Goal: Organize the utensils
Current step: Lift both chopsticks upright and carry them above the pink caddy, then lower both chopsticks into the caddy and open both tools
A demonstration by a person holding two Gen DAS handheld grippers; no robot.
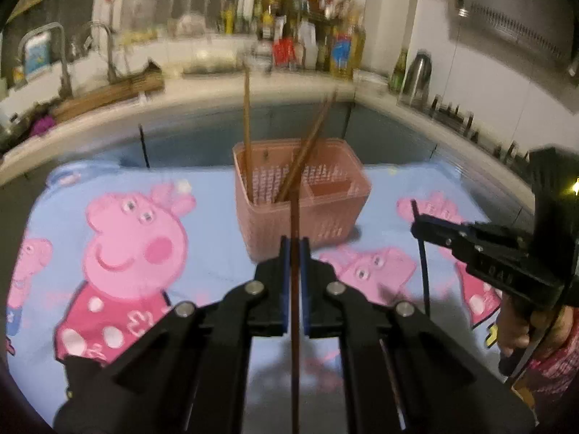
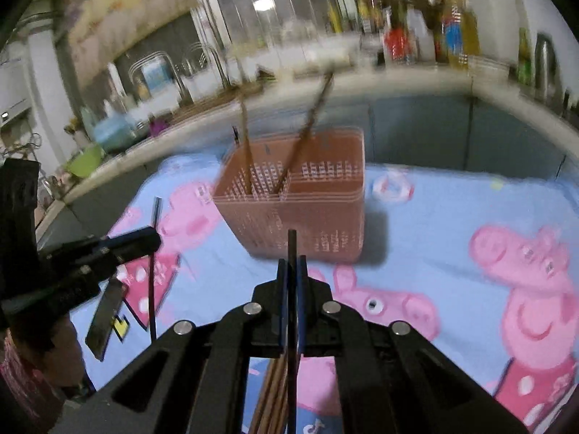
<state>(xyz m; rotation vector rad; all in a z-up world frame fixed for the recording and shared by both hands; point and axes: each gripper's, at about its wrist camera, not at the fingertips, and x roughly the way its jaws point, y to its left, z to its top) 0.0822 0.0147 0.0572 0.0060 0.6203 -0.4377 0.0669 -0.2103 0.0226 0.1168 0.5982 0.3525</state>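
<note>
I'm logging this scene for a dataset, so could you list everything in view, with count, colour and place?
Utensil basket: one, pink, standing on the cloth.
Chopsticks in basket: about three, brown, leaning in the left compartment.
Held chopstick: one, brown, in the left gripper.
Dark chopstick: one, black, in the right gripper.
Loose chopsticks: several, brown, on the cloth below the right gripper.
Cloth: one, blue with pink pigs, over the table.
Bottles: many, mixed colours, on the far counter.
Left gripper: black, shut.
Right gripper: black, shut.
</note>
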